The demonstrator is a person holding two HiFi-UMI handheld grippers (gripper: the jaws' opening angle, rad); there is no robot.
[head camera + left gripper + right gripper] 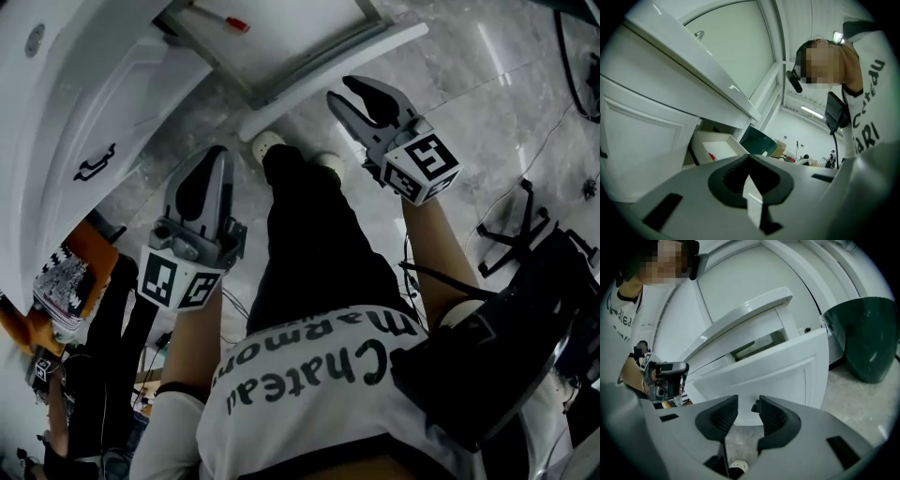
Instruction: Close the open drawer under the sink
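Note:
The open drawer point(281, 42) juts out of the white vanity at the top of the head view, with a small red item point(237, 24) inside. Its white front panel point(778, 376) fills the middle of the right gripper view and carries a dark handle point(754, 406). My right gripper point(345, 94) point(748, 406) stands open by a narrow gap with nothing between its pads, a short way in front of that panel. My left gripper point(211, 164) point(749, 180) is shut and empty, lower and to the left. In its view the drawer point(715, 147) shows from the side.
A white cabinet door with a black handle point(94, 164) is at the left. A dark green bin point(867, 338) stands on the marble floor beside the vanity. Another person with a camera device point(665, 378) crouches at the left. A black stand point(516, 234) and cables lie at the right.

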